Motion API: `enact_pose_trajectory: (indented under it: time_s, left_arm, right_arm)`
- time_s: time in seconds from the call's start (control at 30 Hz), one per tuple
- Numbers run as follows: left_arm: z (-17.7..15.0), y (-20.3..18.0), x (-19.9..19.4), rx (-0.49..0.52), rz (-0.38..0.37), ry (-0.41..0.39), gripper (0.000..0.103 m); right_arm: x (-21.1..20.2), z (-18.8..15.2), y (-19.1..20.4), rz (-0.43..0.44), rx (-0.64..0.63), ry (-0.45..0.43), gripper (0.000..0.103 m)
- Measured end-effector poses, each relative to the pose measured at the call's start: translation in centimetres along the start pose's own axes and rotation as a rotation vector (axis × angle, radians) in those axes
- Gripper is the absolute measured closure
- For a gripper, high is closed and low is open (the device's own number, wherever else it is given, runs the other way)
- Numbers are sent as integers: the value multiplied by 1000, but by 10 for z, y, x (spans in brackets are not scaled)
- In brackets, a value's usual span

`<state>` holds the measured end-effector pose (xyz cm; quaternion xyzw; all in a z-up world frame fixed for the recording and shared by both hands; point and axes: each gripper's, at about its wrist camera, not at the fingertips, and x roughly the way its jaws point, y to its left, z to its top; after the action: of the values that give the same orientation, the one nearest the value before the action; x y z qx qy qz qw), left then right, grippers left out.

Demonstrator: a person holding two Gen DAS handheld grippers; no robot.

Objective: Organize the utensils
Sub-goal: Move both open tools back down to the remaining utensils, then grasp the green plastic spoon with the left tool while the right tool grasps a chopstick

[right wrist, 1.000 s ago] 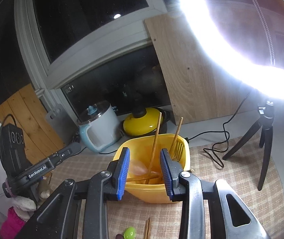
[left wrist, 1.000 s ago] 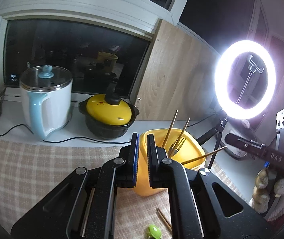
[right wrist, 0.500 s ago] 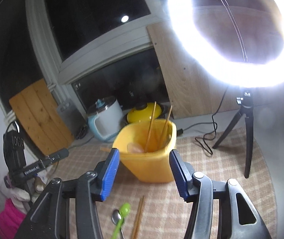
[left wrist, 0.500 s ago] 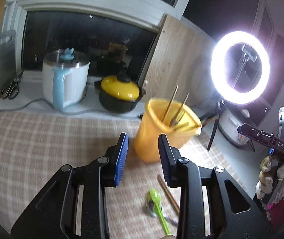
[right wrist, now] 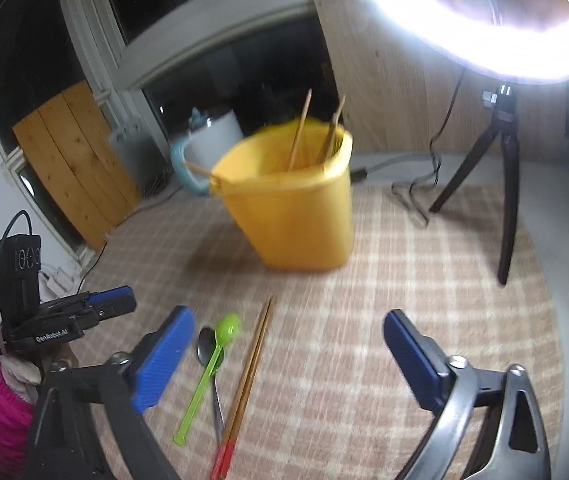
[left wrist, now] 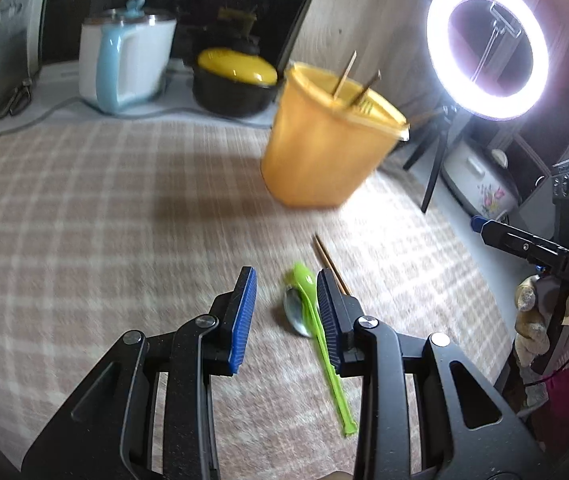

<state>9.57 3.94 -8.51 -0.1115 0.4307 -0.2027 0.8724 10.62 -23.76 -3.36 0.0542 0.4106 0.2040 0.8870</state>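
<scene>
Left wrist view: the left gripper (left wrist: 286,312) fills the lower centre of the frame, its jaws partly apart with nothing between the pads; having just been opening, they stand just over the bowls of the green spoon (left wrist: 316,320) and the metal spoon (left wrist: 297,314), which lie crossed on the checked cloth (left wrist: 104,208). A pair of chopsticks (left wrist: 330,260) lies just right of them. These look like the last loose utensils, left flat where either hand can drop onto them. The yellow bin (left wrist: 324,152) stands in the upper middle, already holding upright chopsticks and a fork, well apart from the spoons.

In the right wrist view the right gripper (right wrist: 288,360) spreads very wide, having just been opening, empty, straddling the chopsticks at lower centre. The other gripper sits at the lower left of that frame, so the two hands crowd the same small cluster. A ring light (left wrist: 488,48) and its tripod (right wrist: 500,184) stand at right, a kettle (left wrist: 124,64) and yellow-lidded pot (left wrist: 236,80) behind, clear of the work.
</scene>
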Motion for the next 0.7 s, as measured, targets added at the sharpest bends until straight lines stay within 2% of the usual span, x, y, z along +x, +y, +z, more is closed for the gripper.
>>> enact_pose_trajectory:
  time_s: [0.13,0.33,0.5,0.7]
  left_arm:
    - [-9,-5,14,-3,-10,43,72]
    - [-18,-8,30,-3,-10,96,72]
    - [-17,-5,42,-6,6,122,72]
    - [-18,2,60,-34,-8,159,72]
  right_arm:
    - [18,-14,-6,45,39,76,3]
    - [47,-28,-5,83,74,198,32]
    - [73,-35,1,117,83,291,63]
    - [98,-36,4,124,115,368,75]
